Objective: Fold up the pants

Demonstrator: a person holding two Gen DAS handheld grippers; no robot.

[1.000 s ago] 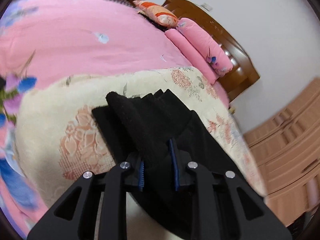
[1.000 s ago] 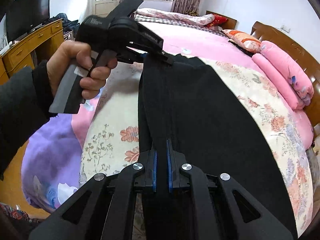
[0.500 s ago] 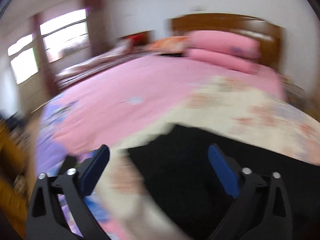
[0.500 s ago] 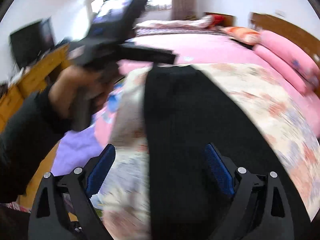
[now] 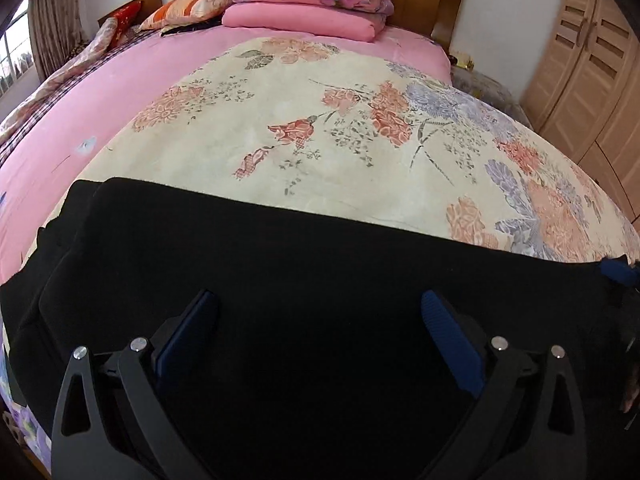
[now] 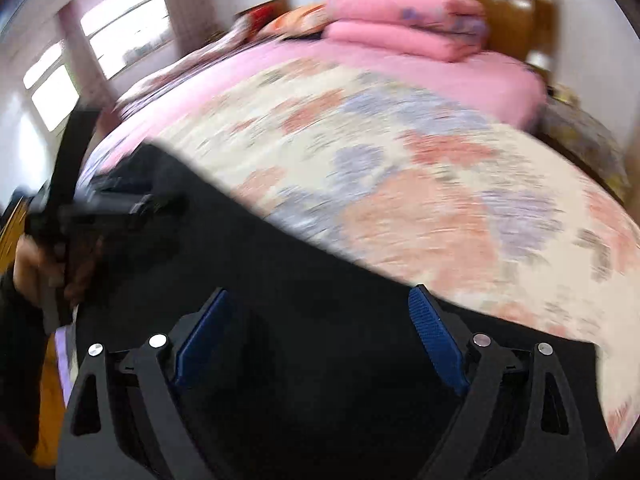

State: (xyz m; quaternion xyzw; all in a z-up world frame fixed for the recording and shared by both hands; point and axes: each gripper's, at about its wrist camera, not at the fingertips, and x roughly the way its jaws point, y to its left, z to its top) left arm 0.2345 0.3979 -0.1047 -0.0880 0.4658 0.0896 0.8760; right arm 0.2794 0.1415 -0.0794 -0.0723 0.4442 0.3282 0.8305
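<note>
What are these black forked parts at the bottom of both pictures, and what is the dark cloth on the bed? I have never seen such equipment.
No robot here: a person holds a hand-held gripper in each hand, each with a camera looking along its two fingers. The left hand-held gripper frames one picture, the right hand-held gripper the other, which is blurred. Both stand open and hold nothing. The dark cloth is black pants, lying flat on a floral blanket on the bed. Folded pink quilts lie at the headboard. The right view also shows the person's hand holding the left tool.

No readable text, labels, brands or numbers anywhere.
</note>
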